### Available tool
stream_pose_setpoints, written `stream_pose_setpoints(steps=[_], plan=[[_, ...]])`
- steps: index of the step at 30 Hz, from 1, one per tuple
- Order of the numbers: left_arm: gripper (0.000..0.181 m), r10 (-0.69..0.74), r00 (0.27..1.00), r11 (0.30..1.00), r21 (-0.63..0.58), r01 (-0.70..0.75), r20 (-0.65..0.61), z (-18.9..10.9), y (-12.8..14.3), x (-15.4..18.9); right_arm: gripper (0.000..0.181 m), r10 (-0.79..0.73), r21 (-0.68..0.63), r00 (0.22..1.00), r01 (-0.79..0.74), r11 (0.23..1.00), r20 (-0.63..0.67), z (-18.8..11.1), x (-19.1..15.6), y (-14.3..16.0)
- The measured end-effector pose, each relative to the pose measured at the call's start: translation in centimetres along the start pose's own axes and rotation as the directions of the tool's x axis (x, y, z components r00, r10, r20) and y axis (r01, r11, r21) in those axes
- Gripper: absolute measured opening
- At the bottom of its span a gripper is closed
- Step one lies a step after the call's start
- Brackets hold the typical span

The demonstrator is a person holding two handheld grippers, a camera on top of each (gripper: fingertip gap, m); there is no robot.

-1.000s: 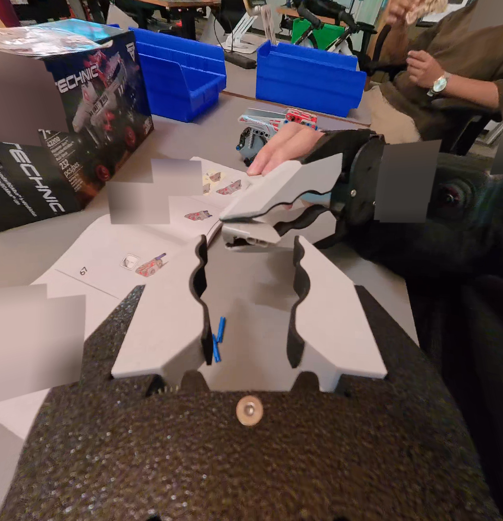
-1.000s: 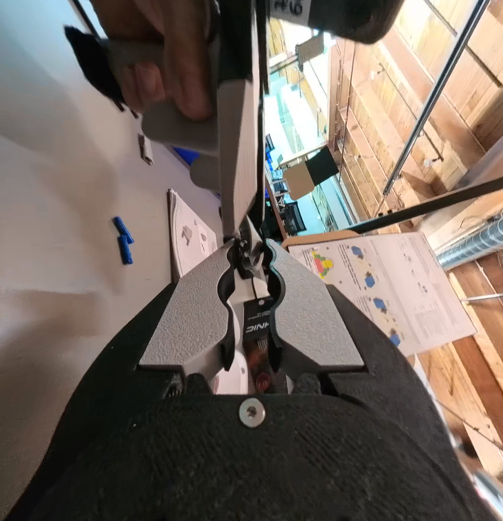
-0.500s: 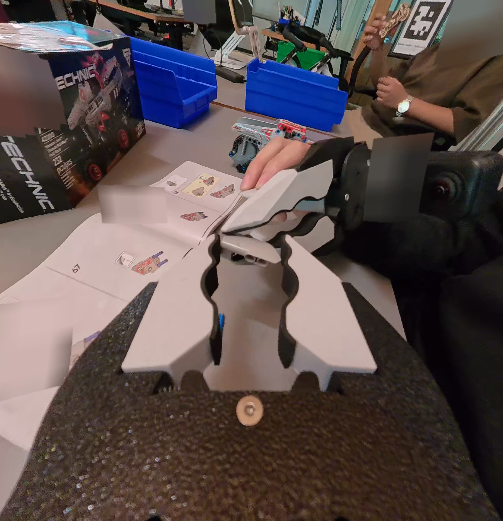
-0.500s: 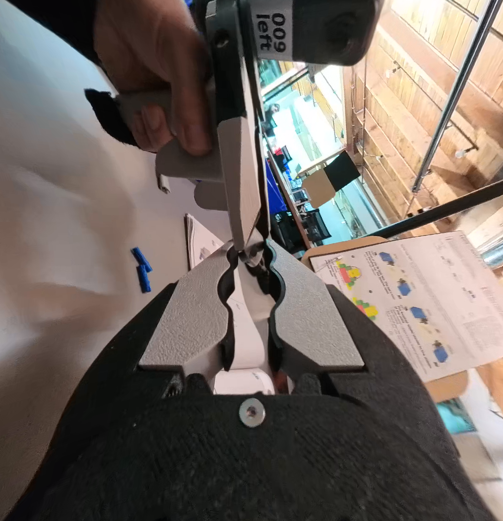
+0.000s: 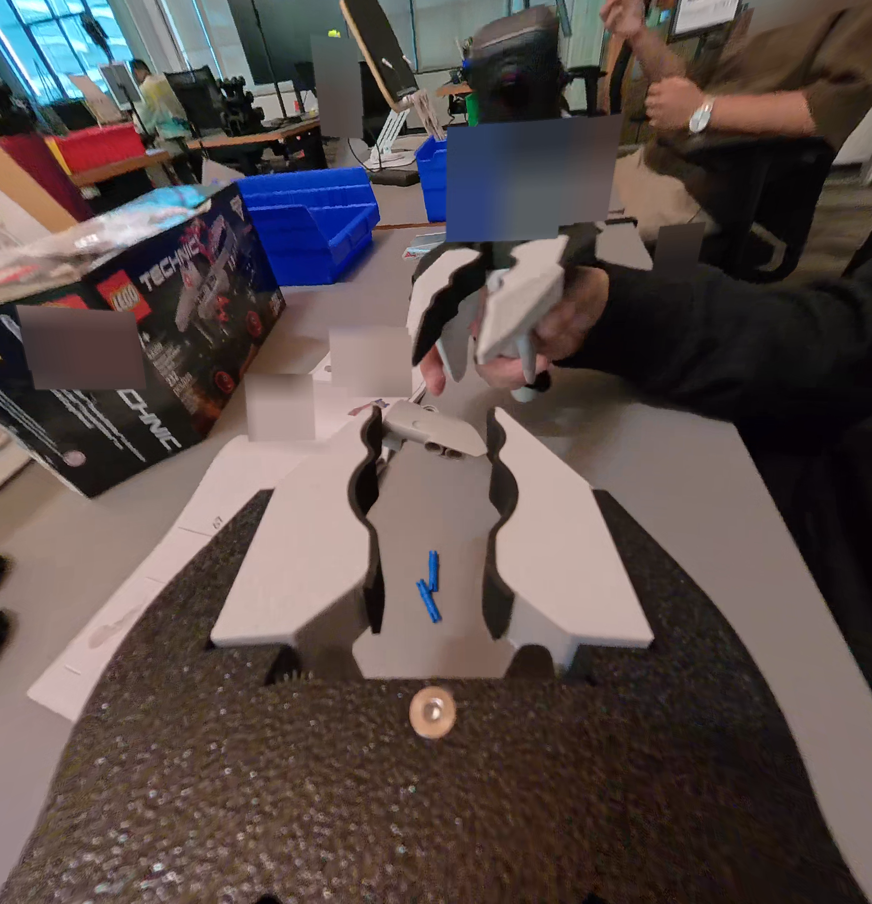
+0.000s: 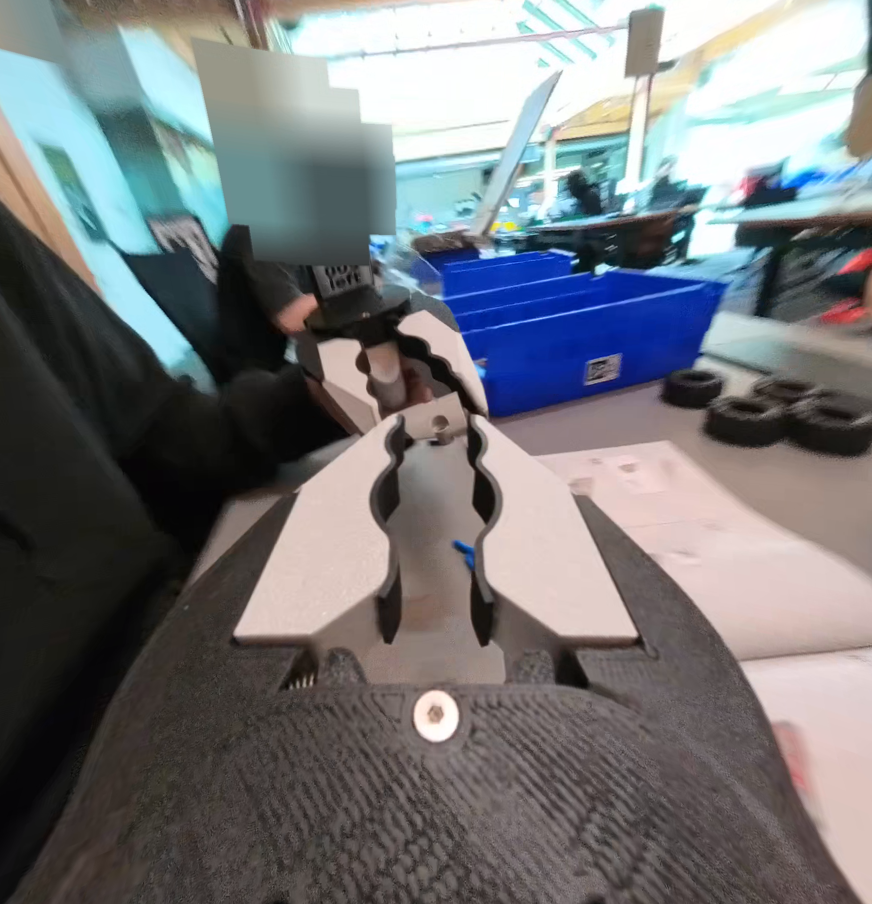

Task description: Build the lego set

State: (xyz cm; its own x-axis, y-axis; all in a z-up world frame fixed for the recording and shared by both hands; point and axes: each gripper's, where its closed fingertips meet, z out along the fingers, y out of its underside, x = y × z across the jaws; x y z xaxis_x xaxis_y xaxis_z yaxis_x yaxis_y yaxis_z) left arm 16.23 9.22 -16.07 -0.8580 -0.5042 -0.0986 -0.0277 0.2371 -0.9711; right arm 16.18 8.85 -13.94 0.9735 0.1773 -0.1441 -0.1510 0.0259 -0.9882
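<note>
My left gripper is shut on a light grey Lego piece with round holes and holds it above the grey table. The right gripper hangs just beyond and above it, fingers pointing down, a little apart and empty. In the right wrist view my right gripper is partly open, and the grey piece sits just past its tips in the left gripper. Two blue pins lie on the table below; they also show in the right wrist view.
The open instruction booklet lies left of the pins. The Lego box stands at the left. Blue bins stand at the back. Several black tyres lie beyond the booklet. A person sits past the table's far edge. The tips of both grippers are at nearly the same place.
My left gripper closed on the grey piece that the right gripper held. The right gripper let go, turned upright and drew back above it.
</note>
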Motion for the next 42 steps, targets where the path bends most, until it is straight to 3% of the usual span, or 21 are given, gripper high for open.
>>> stream_pose_setpoints(steps=[5,9,11,15,20,25,34,35,39,42], plan=[[0.040,0.203,0.976,0.979,0.021,-0.205,0.076,-0.2,-1.6,0.2,0.035,0.332,-0.009,0.937,-0.333,0.943,0.111,0.9,0.1,0.2],[0.040,0.351,0.935,0.935,-0.069,-0.348,0.048,0.4,-1.6,0.6,0.045,0.344,-0.051,0.936,-0.341,0.939,0.081,1.1,0.6,0.9],[0.041,0.421,0.904,0.904,-0.116,-0.412,0.069,0.7,-1.8,0.1,0.043,0.364,-0.013,0.926,-0.365,0.931,0.098,0.9,0.6,0.4],[0.040,0.422,0.904,0.904,-0.103,-0.414,0.067,1.6,-2.6,-0.3,0.033,0.441,0.082,0.892,-0.449,0.890,0.101,0.4,1.8,-0.6],[0.040,0.434,0.899,0.897,-0.125,-0.425,0.056,2.4,-1.7,-0.1,0.034,0.431,0.111,0.894,-0.444,0.889,0.126,0.1,1.4,-1.2],[0.040,0.440,0.896,0.894,-0.122,-0.431,0.062,2.9,-1.1,0.2,0.024,0.438,0.018,0.896,-0.440,0.898,0.078,0.8,1.1,0.6],[0.040,0.431,0.898,0.902,-0.054,-0.427,0.088,2.8,-1.7,0.1,0.018,0.373,0.073,0.926,-0.377,0.923,0.060,1.0,1.1,-0.2],[0.027,0.417,0.903,0.909,-0.035,-0.415,0.104,2.8,-2.1,0.0,0.015,0.343,0.062,0.939,-0.344,0.937,0.038,1.0,1.1,0.0],[0.034,0.362,0.923,0.931,-0.008,-0.364,0.129,2.5,-2.6,-0.4,0.014,0.216,0.096,0.976,-0.214,0.972,-0.013,1.0,0.9,-0.9],[0.037,0.340,0.927,0.938,0.012,-0.346,0.158,2.2,-3.0,-0.7,0.015,0.246,0.148,0.964,-0.230,0.962,-0.099,0.8,2.5,-1.0]])
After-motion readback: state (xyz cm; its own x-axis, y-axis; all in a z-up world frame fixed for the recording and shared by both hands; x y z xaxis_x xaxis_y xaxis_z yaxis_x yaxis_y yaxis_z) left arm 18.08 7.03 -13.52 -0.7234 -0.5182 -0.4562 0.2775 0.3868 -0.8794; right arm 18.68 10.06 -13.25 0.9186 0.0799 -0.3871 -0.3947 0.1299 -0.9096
